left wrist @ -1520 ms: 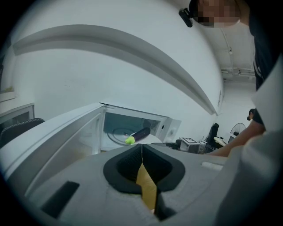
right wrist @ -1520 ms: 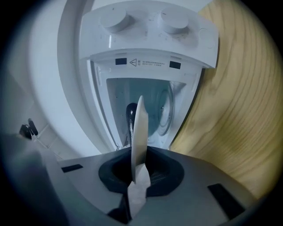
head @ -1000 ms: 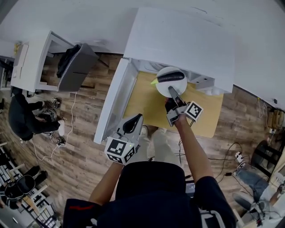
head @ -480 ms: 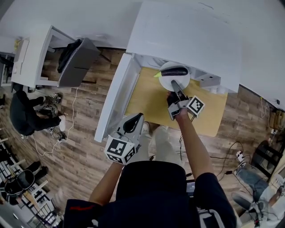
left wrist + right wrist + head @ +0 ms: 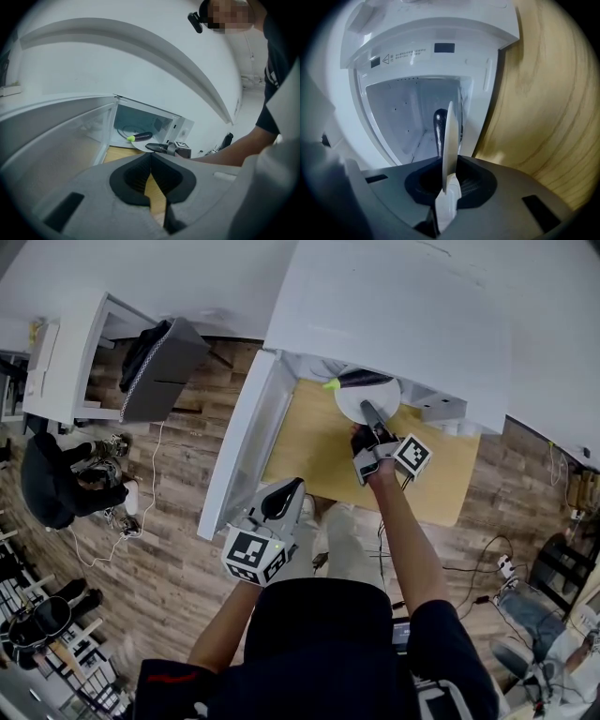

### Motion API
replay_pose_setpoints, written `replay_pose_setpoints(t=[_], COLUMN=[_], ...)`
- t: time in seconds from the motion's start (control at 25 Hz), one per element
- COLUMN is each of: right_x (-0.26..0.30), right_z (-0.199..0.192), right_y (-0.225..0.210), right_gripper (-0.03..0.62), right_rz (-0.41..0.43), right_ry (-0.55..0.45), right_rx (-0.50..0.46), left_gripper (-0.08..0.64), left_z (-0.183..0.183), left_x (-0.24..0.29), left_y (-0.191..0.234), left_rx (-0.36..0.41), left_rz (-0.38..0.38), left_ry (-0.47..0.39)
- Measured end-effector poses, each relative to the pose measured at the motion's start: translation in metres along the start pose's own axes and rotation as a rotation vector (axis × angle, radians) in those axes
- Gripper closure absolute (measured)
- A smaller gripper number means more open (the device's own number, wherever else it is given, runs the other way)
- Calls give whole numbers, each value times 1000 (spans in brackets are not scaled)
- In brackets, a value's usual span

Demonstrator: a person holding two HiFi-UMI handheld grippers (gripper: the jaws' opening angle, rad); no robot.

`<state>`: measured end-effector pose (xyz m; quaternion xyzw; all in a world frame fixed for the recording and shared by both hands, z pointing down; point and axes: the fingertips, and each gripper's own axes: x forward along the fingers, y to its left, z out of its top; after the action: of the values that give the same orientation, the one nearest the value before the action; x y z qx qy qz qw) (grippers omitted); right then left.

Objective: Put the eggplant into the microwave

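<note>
A dark purple eggplant (image 5: 366, 379) with a green stem lies on a white plate (image 5: 367, 401) at the mouth of the white microwave (image 5: 403, 324). My right gripper (image 5: 368, 412) is shut on the plate's near rim. In the right gripper view the plate (image 5: 450, 136) stands edge-on between the pads, with the eggplant (image 5: 439, 127) behind it inside the cavity (image 5: 408, 112). My left gripper (image 5: 279, 502) hangs back near the door, shut and holding nothing. The left gripper view shows the eggplant (image 5: 140, 136), the plate (image 5: 139, 145) and the right gripper (image 5: 157, 147) at the opening.
The microwave door (image 5: 234, 451) stands swung open on the left. The microwave stands on a wooden table (image 5: 314, 460). On the plank floor are a grey box with black cloth (image 5: 155, 376), cables, and a seated person (image 5: 56, 488) at far left.
My right gripper has pushed the plate with the eggplant farther into the microwave; the eggplant now sits partly under the top edge. My left gripper has stayed put.
</note>
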<state>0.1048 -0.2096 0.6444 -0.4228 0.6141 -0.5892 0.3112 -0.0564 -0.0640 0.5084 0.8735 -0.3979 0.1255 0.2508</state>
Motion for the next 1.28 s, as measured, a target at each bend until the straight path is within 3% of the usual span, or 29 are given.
replay_pose_setpoints(t=[0.24,0.4,0.64,1.28], right_x=[7,13,18,33], right_z=[3,3,5,21], right_y=[-3,-1,6,15], right_gripper=[558,490,443,432], right_rz=[-29,-26,-26,-30], right_ry=[4,5,-25,-81], right_rx=[38,60,93,175], left_gripper=[541,541,541,541], left_z=[1,1,4,11], left_x=[3,4,3,2], left_y=[1,3,4,8], left_rx=[-7,-13,-22,-36], left_rz=[0,2,1,6], left_ry=[1,0,-5,-20])
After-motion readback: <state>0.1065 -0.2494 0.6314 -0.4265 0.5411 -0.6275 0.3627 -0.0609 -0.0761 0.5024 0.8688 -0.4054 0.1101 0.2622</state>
